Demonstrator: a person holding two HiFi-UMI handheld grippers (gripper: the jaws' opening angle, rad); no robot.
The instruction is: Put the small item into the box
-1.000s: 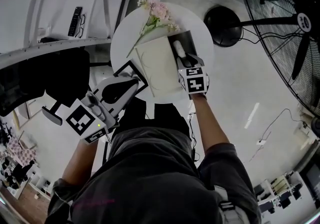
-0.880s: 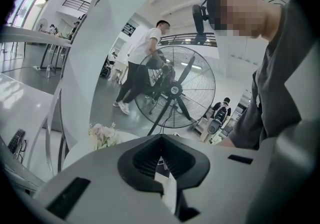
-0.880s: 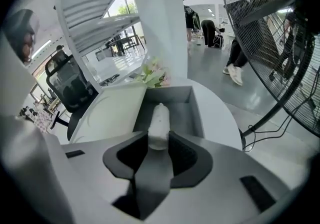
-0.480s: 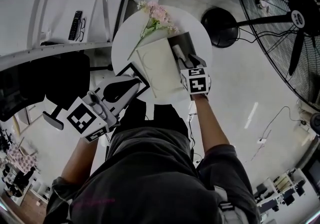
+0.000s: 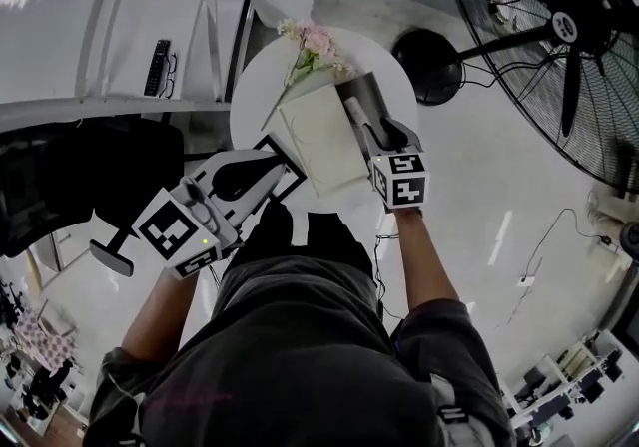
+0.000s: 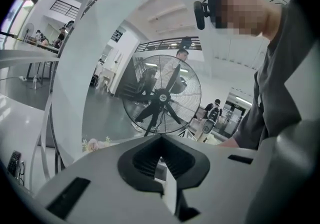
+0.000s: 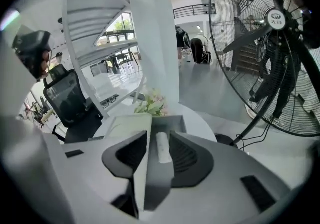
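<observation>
A box (image 5: 318, 136) stands open on the round white table (image 5: 258, 86), its cream lid laid back beside a grey inside. The small white cylinder (image 5: 355, 113) lies in that grey inside. My right gripper (image 5: 379, 133) hovers above it, open; its jaws have just been closing a little, gripping nothing. In the right gripper view the cylinder (image 7: 162, 147) shows through the gap of the right gripper (image 7: 159, 136), well below the pads. My left gripper (image 5: 268, 172) hangs at the table's near left edge. Its pads meet at the tips of the left gripper (image 6: 161, 140), with nothing held.
Pink flowers (image 5: 310, 44) lie at the table's far side behind the box. A black-framed marker card (image 5: 288, 162) rests by the left gripper. A big floor fan (image 5: 559, 31) with a dark base (image 5: 427, 66) stands to the right. A black chair (image 5: 90, 171) is on the left.
My right gripper has lifted up and back from the box, leaving the white cylinder inside. My left gripper has risen slightly.
</observation>
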